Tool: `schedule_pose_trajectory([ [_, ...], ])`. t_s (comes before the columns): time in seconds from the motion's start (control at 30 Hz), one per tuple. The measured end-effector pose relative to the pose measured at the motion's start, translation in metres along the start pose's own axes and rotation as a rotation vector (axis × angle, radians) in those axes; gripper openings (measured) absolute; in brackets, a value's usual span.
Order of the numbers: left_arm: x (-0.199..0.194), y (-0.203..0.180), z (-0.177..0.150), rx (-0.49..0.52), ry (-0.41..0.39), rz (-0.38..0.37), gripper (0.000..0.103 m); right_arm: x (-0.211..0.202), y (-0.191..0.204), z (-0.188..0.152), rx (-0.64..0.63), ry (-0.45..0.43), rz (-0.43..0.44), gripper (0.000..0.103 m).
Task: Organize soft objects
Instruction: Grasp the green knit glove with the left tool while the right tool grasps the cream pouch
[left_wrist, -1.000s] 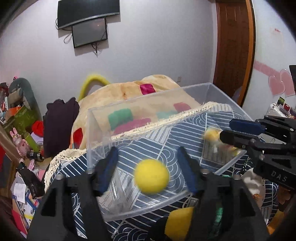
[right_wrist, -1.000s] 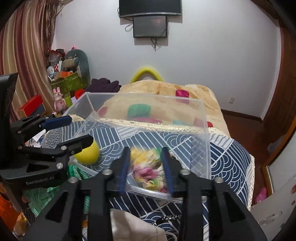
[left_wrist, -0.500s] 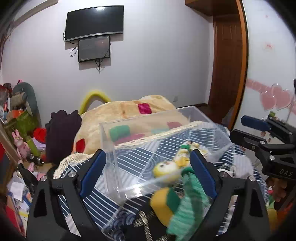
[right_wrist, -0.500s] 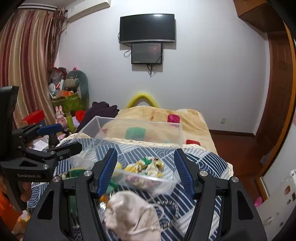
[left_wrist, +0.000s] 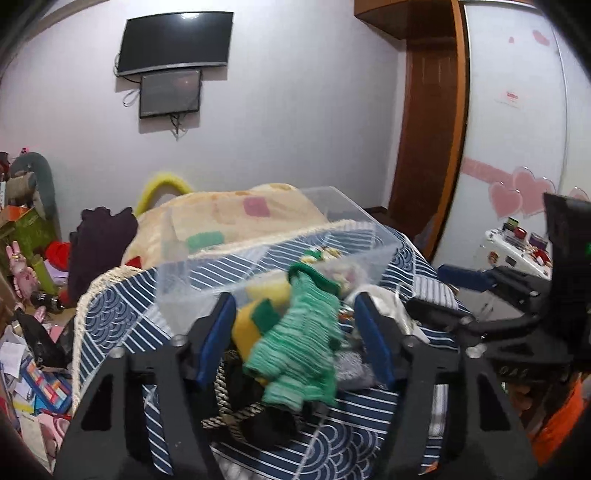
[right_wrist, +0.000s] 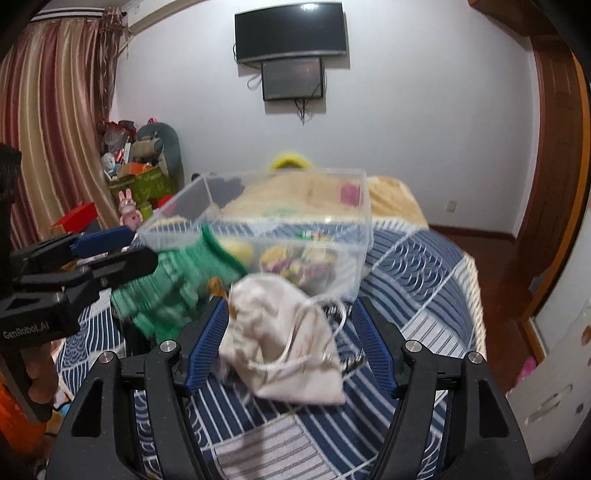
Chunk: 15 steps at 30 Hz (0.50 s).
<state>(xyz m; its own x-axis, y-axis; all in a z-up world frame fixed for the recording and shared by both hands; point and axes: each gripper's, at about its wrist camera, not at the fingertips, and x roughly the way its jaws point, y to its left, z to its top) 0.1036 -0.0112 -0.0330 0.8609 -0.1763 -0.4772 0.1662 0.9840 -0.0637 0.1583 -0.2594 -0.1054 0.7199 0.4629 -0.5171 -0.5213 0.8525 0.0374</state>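
A clear plastic bin (left_wrist: 258, 269) stands on the blue patterned cloth and holds a yellow ball (right_wrist: 238, 247) and a small colourful toy (right_wrist: 291, 264). A green knitted piece (left_wrist: 303, 343) lies in front of it, between the fingers of my open left gripper (left_wrist: 295, 336). A yellow and green soft piece (left_wrist: 251, 325) lies beside it. A cream drawstring pouch (right_wrist: 284, 339) lies between the fingers of my open right gripper (right_wrist: 291, 339). Neither gripper holds anything. The left gripper also shows in the right wrist view (right_wrist: 107, 251).
The cloth-covered surface (right_wrist: 424, 280) drops off at its lace edge on the right. A bed with a beige blanket (left_wrist: 229, 218) is behind the bin. Toys and boxes (right_wrist: 140, 177) pile up at the left wall. A black rope item (left_wrist: 236, 406) lies near the left gripper.
Both grippers have pulled back from the bin and opened wider. The yellow ball and colourful toy now lie in the bin. The green knit and the pouch have come into view.
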Motion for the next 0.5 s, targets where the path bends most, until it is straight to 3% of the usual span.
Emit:
schedule_pose_trajectory([
  [0.23, 0.015, -0.015, -0.014, 0.022, 0.049, -0.025, 0.05, 0.012, -0.005, -0.01, 0.021, 0.047, 0.031, 0.066],
  [0.5, 0.032, -0.013, -0.029, 0.02, 0.104, -0.037, 0.024, 0.031, -0.007, -0.022, 0.064, 0.108, 0.103, 0.066],
])
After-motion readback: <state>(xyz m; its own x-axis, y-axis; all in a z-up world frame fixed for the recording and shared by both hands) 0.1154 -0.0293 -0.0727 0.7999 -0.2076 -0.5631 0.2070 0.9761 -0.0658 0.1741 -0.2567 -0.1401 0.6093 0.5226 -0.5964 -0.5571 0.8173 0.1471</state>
